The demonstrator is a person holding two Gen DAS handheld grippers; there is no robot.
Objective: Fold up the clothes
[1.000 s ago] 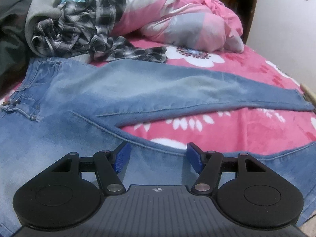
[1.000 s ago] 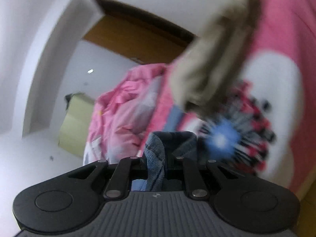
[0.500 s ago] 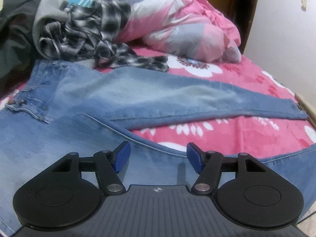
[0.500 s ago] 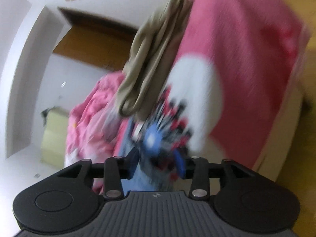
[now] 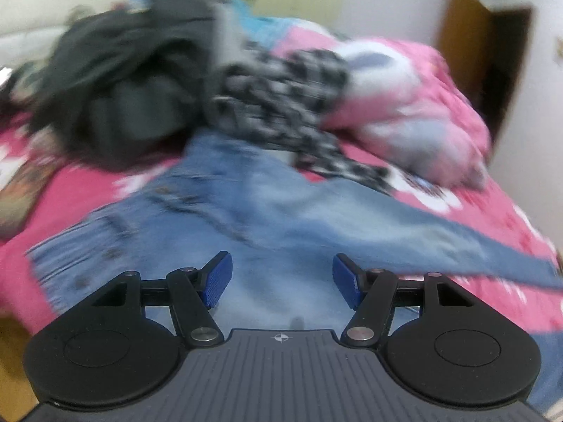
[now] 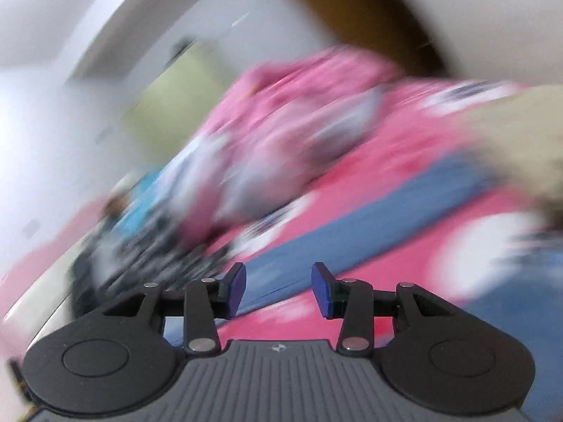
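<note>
Jeans (image 5: 281, 218): spread flat on the pink floral bed (image 5: 492, 302), waistband toward the left edge, one leg running out to the right; no fold is visible in them, though both views are badly smeared by motion.
Left tool (image 5: 281, 277): released, blue pads wide apart, poised over the seat of the jeans with nothing between the pads.
Right tool (image 6: 278, 290): released and empty, tilted, looking along a jeans leg (image 6: 369, 218) from the far end.
Clothes heap (image 5: 133, 81): dark garments and a checked shirt (image 5: 281, 105) bunched at the head of the bed; the shirt's tail lies just beside the upper leg, whether touching cannot be told.
Quilt (image 5: 415, 112): pink, rumpled, beyond the leg.
Beige cloth (image 6: 520, 133): blurred, at the right of the right view, near the leg end.
Risk, stray cloth: a grasp near the upper leg may catch the checked shirt along with the denim.
Risk, uneven fold: pinching one layer only, or seizing cloth while the tools swing this fast, would likely drag the jeans askew and leave the legs misaligned.
</note>
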